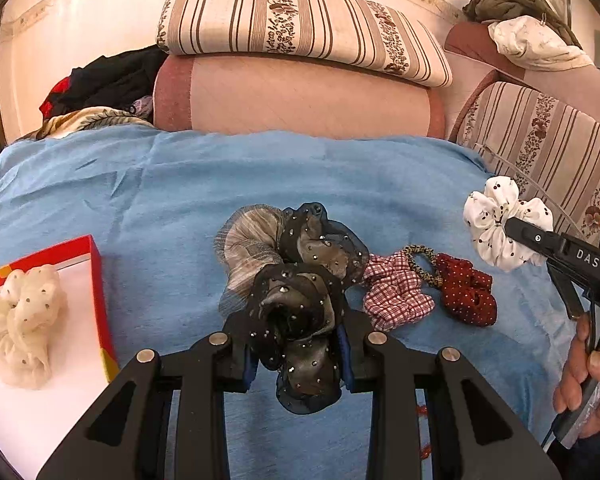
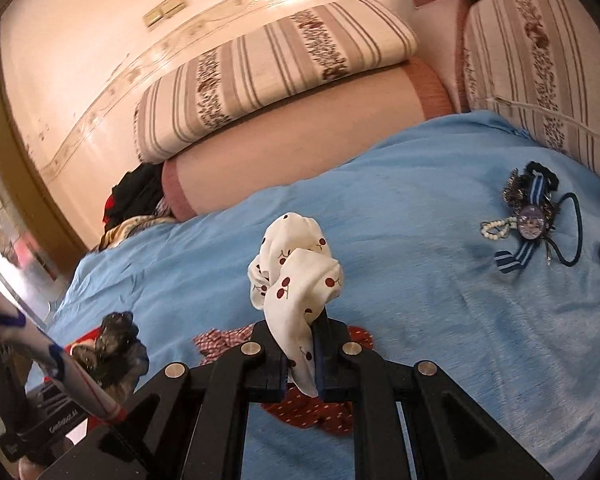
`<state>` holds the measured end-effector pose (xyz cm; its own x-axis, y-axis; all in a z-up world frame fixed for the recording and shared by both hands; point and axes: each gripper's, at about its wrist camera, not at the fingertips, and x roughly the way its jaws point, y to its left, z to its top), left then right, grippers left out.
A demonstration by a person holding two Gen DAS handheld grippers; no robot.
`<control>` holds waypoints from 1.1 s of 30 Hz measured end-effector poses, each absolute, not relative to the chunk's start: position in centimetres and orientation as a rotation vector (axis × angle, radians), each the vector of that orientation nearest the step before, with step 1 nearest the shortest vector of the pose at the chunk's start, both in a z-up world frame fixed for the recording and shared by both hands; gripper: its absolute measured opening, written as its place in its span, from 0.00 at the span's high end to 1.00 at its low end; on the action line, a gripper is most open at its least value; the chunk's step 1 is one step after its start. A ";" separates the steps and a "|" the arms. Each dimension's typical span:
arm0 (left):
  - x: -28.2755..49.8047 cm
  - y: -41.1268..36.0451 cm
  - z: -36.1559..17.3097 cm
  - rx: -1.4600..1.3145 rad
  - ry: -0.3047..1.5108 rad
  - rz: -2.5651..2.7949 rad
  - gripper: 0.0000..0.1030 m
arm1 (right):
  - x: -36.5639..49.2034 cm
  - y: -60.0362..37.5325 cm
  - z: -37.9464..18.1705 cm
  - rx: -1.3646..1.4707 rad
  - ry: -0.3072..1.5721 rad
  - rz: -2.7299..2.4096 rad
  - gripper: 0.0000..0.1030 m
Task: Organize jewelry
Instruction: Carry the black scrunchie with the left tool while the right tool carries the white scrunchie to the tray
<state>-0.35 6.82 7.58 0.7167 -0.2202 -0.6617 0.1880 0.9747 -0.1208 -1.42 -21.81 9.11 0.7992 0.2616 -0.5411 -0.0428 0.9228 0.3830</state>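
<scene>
We see the left gripper (image 1: 300,344) clamped on a dark sheer scrunchie studded with small beads (image 1: 300,312), its jaws narrowed onto the bunched fabric near the middle of the light blue bedspread (image 1: 160,184). A grey pleated gauze scrunchie (image 1: 248,248) sits just behind it, touching it; whether the two are joined we cannot tell. To the left lies an open red-edged cardboard box with a white floor (image 1: 96,280), and inside it rests a cream sheer scrunchie with small dots (image 1: 20,320).

On the right, the right gripper (image 2: 302,360) is closed tight on a white scrunchie printed with red cherries (image 2: 296,276), which is lifted clear of the bedspread; from the left wrist view it hangs at the far right, above the cloth. A hand (image 1: 584,380) holds that tool's grip.

Between the two tools, on the bedspread, lie a red-and-white checked scrunchie (image 1: 396,292), a thin leopard-patterned hair tie (image 1: 420,264) and a dark red scrunchie with white dots (image 1: 466,292), touching one another in a row. Further right, well apart, a blue-striped ribbon brooch with a round badge (image 2: 530,220) lies beside a small white bead bracelet (image 2: 494,230) and a dark teal elastic loop (image 2: 572,236). A striped floral cushion (image 1: 300,24) rests on a pink bolster (image 1: 300,96) at the far edge.
</scene>
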 end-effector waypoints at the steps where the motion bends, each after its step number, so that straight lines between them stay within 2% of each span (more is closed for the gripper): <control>1: -0.5 6.9 7.7 -0.039 0.732 -0.220 0.71 | -1.5 -21.5 9.2 0.363 0.626 0.176 0.90; 33: -0.7 8.2 8.2 -0.031 0.721 -0.182 0.71 | -1.4 -17.6 8.7 0.280 0.654 0.279 0.90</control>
<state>-0.65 8.18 8.23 0.7360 -0.1763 -0.6536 0.1548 0.9837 -0.0911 -1.35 -17.57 8.72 0.7592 0.3395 -0.5554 -0.1653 0.9258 0.3400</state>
